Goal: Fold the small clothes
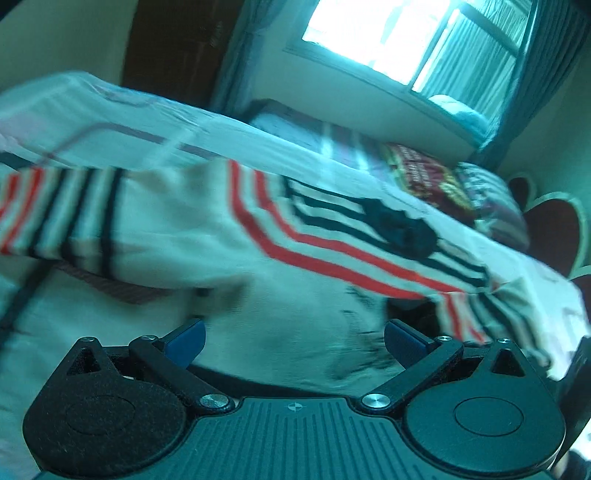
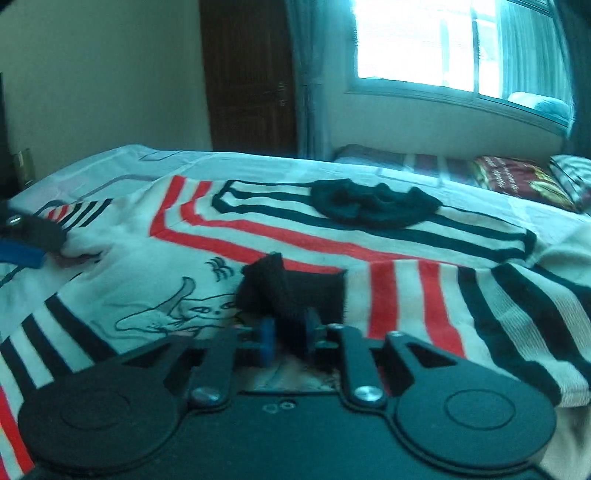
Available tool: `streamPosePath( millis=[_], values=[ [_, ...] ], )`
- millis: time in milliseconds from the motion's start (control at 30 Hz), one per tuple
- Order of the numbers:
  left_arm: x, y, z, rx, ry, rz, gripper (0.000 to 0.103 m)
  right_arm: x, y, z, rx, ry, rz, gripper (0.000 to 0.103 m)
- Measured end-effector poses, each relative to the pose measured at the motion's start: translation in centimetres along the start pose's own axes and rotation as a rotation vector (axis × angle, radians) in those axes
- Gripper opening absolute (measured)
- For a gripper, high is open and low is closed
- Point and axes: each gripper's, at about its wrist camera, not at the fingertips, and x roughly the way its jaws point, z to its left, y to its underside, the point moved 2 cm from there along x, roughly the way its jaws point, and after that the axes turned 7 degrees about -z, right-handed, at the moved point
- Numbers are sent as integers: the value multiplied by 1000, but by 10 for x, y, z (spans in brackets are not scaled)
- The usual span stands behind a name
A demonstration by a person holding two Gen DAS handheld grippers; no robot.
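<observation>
While our left camera is smeared by blur, we can still make out the left gripper (image 1: 294, 341) at the bottom of the frame, its two blue fingertips (image 1: 188, 339) spread wide with nothing pinched between them. Past the jaws lies the sweater (image 1: 207, 236), a pale knit with red and dark stripes, running from the left edge across to the lower right. Its dark collar (image 1: 400, 229) sits right of centre. The sweater rests on a bed (image 1: 110, 110) with a light sheet that fills the left and middle of the frame. A patterned pillow (image 1: 428, 177) lies at the right, under the bright window (image 1: 388, 33) at the top. A dark door (image 1: 173, 44) stands at upper left.

From our right camera the picture is sharper. The right gripper (image 2: 290, 338) sits at bottom centre, jaws narrow, and a dark ribbed cuff (image 2: 291, 291) of the sweater stands between the blue fingertips (image 2: 266, 341); we cannot tell whether they press on it. The sweater spreads flat over the bed across the middle of the frame, with a line drawing of a cat (image 2: 177, 306) left of the jaws and the collar at upper centre right. At the far left edge the left gripper touches the sweater. The window is at upper right, the door at upper centre.
</observation>
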Motion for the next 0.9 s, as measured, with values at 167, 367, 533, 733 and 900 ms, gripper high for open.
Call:
streamPosePath(
  millis=[167, 367, 533, 733, 900],
  values=[
    [40, 13, -40, -132, 186, 84, 96, -49, 3, -11, 17, 38, -79, 29],
    [100, 30, -77, -241, 272, 150, 82, -105, 17, -61, 263, 117, -109, 33],
    [136, 19, -113, -88, 231, 193, 6, -130, 32, -110, 540, 132, -152, 51],
    [110, -23, -120, 70, 253, 48, 6, -145, 51, -155, 848, 90, -224, 59],
    [112, -45, -84, 115, 153, 13, 6, -137, 66, -181, 1064, 19, -254, 63]
  ],
)
